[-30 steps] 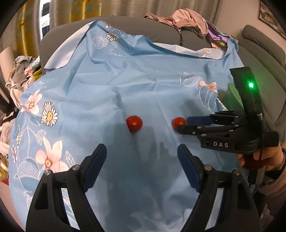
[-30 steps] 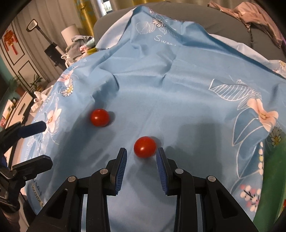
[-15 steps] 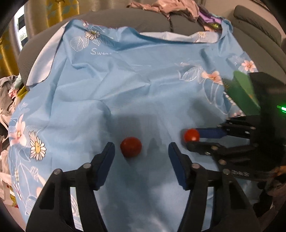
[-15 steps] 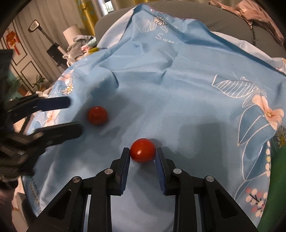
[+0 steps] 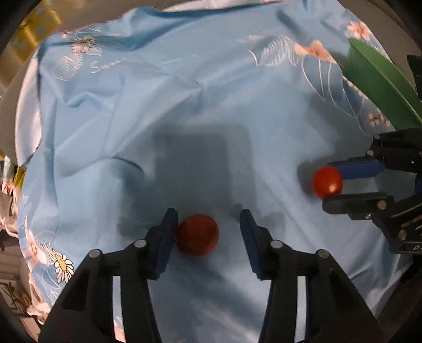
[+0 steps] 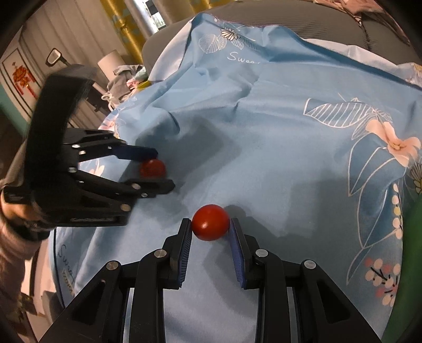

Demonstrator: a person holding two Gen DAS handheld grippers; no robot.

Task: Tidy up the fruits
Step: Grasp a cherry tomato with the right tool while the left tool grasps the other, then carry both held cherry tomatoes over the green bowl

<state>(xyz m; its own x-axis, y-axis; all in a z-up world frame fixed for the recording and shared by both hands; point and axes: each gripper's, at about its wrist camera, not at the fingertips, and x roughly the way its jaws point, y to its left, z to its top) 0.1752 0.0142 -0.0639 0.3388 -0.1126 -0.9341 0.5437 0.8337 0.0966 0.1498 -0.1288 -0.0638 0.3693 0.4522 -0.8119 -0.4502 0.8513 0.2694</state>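
Left tool (image 5: 208, 224): partly open around a tomato (image 5: 197, 234), left pad touching it, right pad clear of it. Right tool (image 6: 210, 232): closed on the second tomato (image 6: 210, 222), both pads against its sides. Both tomatoes low on the blue floral cloth (image 5: 184, 105); whether the second rests on it or sits just above, cannot tell.

From the left wrist only: a green bowl (image 5: 379, 87) at the cloth's far right edge, beyond the right tool (image 5: 340, 186) and its tomato (image 5: 327, 181). From the right wrist, only a green sliver (image 6: 414, 263) at the right rim.

From the right wrist only: the left tool (image 6: 158, 166) side-on around its tomato (image 6: 152, 168), the hand (image 6: 15, 211) behind it, yellow curtains (image 6: 118, 18), a red wall ornament (image 6: 22, 76), heaped clothes (image 6: 124, 79) and a grey sofa back (image 6: 303, 15).

Cloth creased, printed with white leaves, daisies and pink flowers; draped over the grey sofa, not a tabletop.
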